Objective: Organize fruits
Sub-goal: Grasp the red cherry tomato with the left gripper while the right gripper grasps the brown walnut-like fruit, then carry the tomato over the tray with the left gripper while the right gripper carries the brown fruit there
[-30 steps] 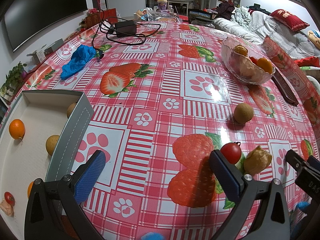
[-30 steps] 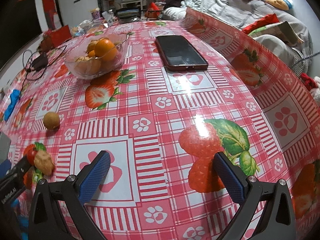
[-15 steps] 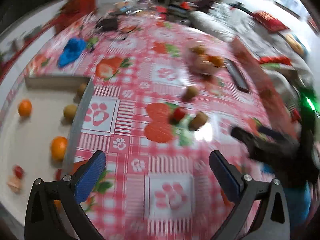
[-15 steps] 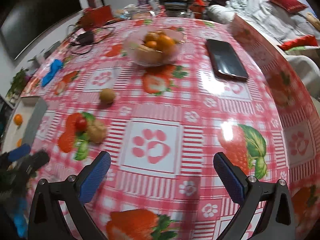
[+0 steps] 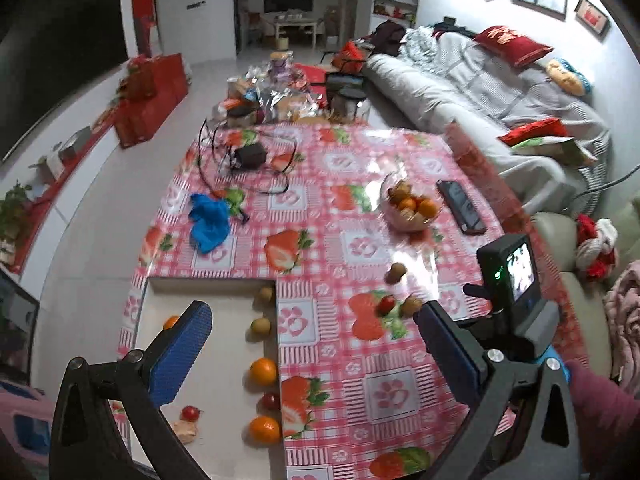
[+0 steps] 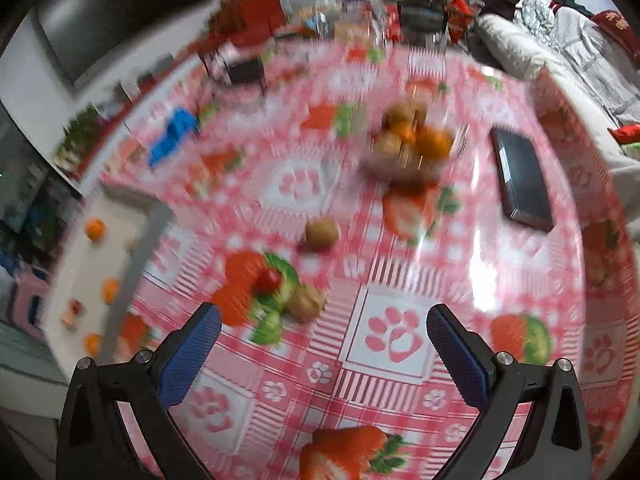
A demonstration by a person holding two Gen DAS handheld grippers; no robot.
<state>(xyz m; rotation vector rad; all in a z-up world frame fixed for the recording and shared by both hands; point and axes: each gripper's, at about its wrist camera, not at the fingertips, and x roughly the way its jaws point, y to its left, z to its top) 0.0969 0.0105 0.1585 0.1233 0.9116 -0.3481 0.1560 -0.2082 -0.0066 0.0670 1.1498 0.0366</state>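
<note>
Lying loose on tablecloth (image 5: 360, 396): three fruits (image 5: 387, 305).

A bench (image 5: 340, 240) in red strawberry-print cloth carries a glass fruit bowl (image 5: 410, 206), a dark phone (image 5: 460, 206), a blue cloth (image 5: 210, 220), a white tray (image 5: 276, 320) and three loose fruits (image 5: 398, 272).

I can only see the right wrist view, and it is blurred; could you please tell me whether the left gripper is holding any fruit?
Observer: No, the left gripper is open and empty.
Operator: Thank you. Which fruits are in the tray?
Observer: The tray holds oranges, small tomatoes and two brown fruits near its right wall.
Operator: And the blue blob at the far left?
Observer: It is a crumpled blue cloth, lying near black cables.
</note>
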